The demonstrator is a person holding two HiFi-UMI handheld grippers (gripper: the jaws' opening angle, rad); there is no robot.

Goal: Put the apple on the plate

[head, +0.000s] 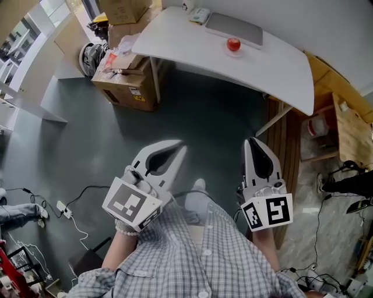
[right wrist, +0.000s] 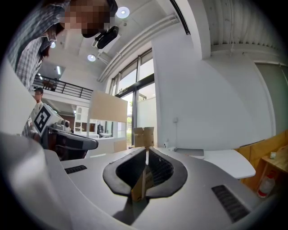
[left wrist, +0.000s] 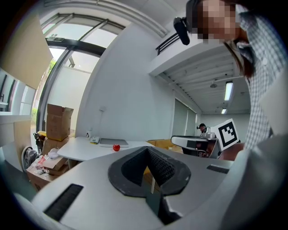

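A small red apple rests far off on the white table, on what looks like a pale round plate; at this distance the plate is faint. The left gripper view shows the apple as a small dot. My left gripper and right gripper are held close to my body over the grey floor, far short of the table. Both are shut with nothing between the jaws, as each gripper view confirms: left gripper, right gripper.
A grey laptop-like slab lies behind the apple. Cardboard boxes stand at the table's left end, with another box behind. A wooden bench is to the right. Cables trail on the floor at the left.
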